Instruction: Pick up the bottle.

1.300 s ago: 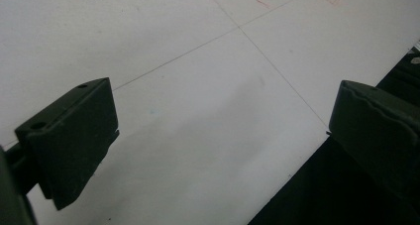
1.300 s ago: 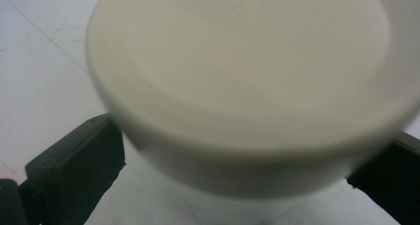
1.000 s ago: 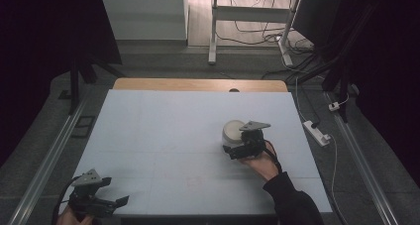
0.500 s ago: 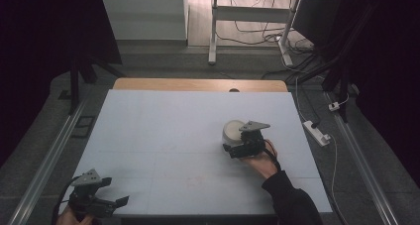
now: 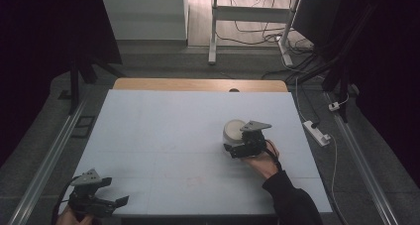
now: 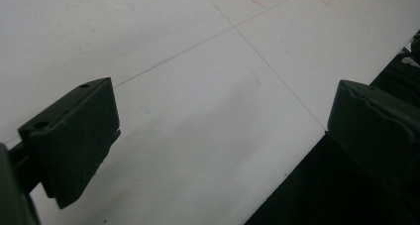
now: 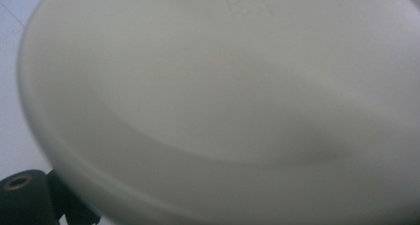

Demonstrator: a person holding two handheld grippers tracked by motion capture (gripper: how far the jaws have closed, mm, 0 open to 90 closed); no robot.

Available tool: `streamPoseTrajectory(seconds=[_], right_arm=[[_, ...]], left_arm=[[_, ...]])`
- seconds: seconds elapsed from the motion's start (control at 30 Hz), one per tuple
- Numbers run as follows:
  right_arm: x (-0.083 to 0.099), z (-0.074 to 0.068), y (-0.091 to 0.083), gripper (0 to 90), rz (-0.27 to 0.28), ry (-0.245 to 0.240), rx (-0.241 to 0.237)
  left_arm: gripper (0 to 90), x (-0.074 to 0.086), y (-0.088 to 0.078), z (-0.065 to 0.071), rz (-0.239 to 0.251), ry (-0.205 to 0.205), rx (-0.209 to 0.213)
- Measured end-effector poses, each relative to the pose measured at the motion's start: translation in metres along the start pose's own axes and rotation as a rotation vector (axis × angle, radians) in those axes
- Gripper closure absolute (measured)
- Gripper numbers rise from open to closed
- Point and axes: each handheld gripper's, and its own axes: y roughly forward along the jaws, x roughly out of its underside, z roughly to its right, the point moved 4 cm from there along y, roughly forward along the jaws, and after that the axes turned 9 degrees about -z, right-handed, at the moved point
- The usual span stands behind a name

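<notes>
A white round bowl (image 5: 232, 130) stands on the pale table (image 5: 163, 131), right of centre. My right gripper (image 5: 246, 144) is pressed against its near side, held by a hand in a dark sleeve. In the right gripper view the bowl (image 7: 233, 96) is blurred and very close. One black jaw tip sits far out at the lower left under the rim, and the other jaw is hidden behind the bowl. My left gripper (image 5: 101, 201) hovers at the table's front left corner. In the left gripper view its jaws stand wide apart over the bare table (image 6: 198, 86) with nothing between them.
The table's front edge (image 6: 297, 170) runs just under the left gripper, with dark floor beyond. A wooden strip (image 5: 198, 84) borders the far edge. A power strip (image 5: 315, 132) and cables lie on the floor to the right. Metal rails flank the table.
</notes>
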Motion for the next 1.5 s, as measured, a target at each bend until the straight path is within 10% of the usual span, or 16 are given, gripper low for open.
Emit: streamPoseTrajectory(seconds=[1.5], right_arm=[[-0.035,-0.074,0.002,6.5,0.035,-0.136,-0.137]], left_arm=[[0.5,0.000,0.000,0.000,-0.002,-0.003,0.006]])
